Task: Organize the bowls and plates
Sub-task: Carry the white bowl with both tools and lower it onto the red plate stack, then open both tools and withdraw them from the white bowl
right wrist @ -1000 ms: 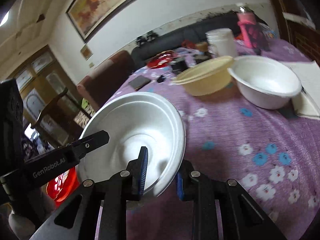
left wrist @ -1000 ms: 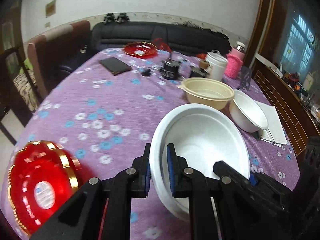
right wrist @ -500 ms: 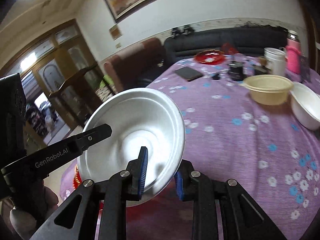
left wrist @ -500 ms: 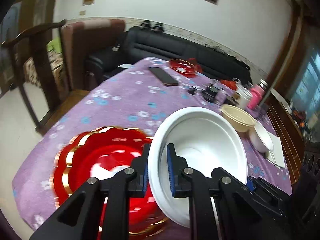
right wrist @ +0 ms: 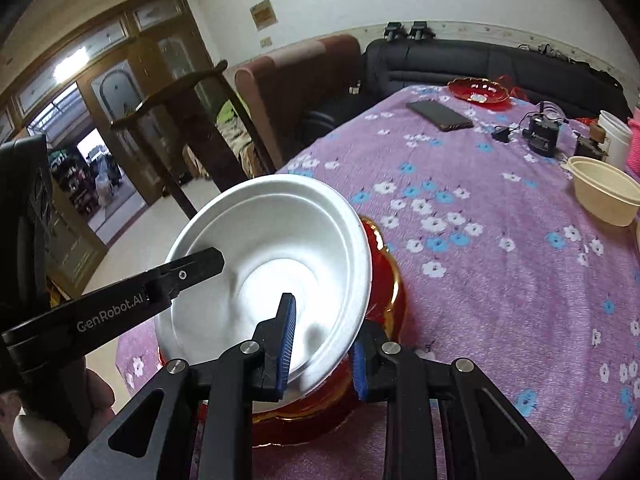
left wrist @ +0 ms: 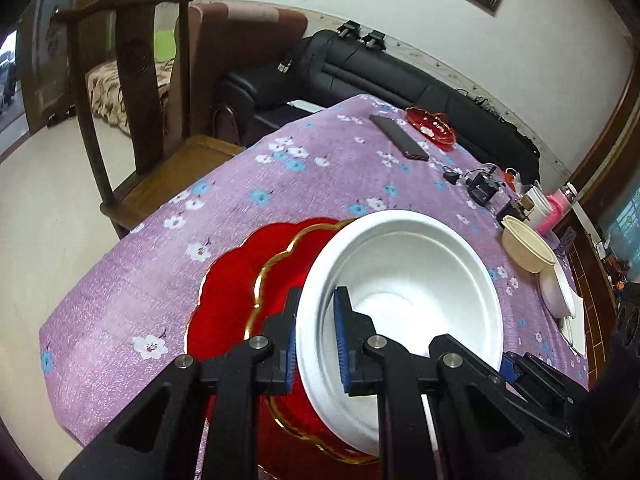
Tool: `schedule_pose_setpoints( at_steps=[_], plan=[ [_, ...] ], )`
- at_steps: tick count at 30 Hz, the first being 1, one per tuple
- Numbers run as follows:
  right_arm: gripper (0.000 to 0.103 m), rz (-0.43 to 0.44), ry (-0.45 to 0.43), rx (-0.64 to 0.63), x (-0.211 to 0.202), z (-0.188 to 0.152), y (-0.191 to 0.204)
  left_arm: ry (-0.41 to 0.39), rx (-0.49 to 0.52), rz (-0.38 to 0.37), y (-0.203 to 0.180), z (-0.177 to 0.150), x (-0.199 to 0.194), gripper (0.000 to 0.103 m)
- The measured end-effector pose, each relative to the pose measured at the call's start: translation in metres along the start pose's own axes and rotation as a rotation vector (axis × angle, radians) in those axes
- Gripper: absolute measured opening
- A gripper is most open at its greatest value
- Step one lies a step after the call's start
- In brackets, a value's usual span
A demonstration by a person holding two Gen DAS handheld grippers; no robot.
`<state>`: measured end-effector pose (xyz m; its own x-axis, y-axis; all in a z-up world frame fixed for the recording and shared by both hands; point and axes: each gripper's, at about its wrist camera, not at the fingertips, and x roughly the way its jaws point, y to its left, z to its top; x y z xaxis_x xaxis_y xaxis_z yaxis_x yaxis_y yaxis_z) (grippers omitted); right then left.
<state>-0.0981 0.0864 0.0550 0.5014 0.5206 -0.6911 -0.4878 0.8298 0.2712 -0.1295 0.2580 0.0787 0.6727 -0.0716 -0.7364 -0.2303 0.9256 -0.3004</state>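
A large white bowl (left wrist: 400, 280) hangs tilted over a stack of red gold-rimmed plates (left wrist: 240, 280) at the table's near corner. My left gripper (left wrist: 316, 308) is shut on the bowl's left rim, one blue pad inside and one outside. In the right wrist view the same white bowl (right wrist: 260, 248) is pinched at its right rim by my right gripper (right wrist: 324, 320), also shut. The red plates (right wrist: 384, 264) show beneath it. I cannot tell whether the bowl touches them. A cream bowl (left wrist: 528, 250) and a smaller white bowl (left wrist: 558, 292) sit far right.
A purple flowered tablecloth (right wrist: 500, 280) covers the table. On it lie a phone (left wrist: 400, 138), a small red plate (left wrist: 432, 126), a charger, a white cup (left wrist: 538, 200) and a pink bottle (left wrist: 554, 216). A wooden chair (left wrist: 132, 92) stands by the left edge.
Both grippers have carried the white bowl leftward across the table, from near the cream bowl to above the red plates. Both views have rolled. The grips are unchanged.
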Motion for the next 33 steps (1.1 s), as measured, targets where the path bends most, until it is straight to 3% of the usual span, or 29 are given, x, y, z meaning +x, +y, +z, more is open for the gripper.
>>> schedule_pose_setpoints(
  at_steps=[3,12,15,17,22,26,33],
  plan=[
    [0.027,0.009,0.012,0.009,0.002,-0.001,0.002,0.01,-0.013,0.003,0.005,0.0,0.002,0.015],
    [0.028,0.001,0.008,-0.004,0.006,-0.002,0.01,0.002,-0.041,-0.025,0.009,0.0,0.0,0.03],
    [0.039,-0.013,-0.008,-0.012,0.003,-0.002,0.013,-0.017,-0.038,-0.035,0.007,0.001,-0.005,0.042],
    [0.049,-0.027,-0.026,-0.017,0.0,-0.002,0.014,-0.039,-0.035,-0.02,0.006,0.002,-0.008,0.058],
    [0.055,-0.041,-0.088,-0.023,-0.012,0.0,0.014,-0.105,-0.066,-0.037,0.013,0.005,-0.026,0.06],
    [0.06,-0.054,-0.148,-0.009,-0.028,0.001,0.012,-0.159,-0.083,-0.043,0.016,0.007,-0.042,0.072],
    [0.067,-0.084,-0.202,0.022,-0.057,-0.006,-0.01,-0.189,-0.008,-0.051,-0.011,0.002,-0.058,0.082]
  ],
)
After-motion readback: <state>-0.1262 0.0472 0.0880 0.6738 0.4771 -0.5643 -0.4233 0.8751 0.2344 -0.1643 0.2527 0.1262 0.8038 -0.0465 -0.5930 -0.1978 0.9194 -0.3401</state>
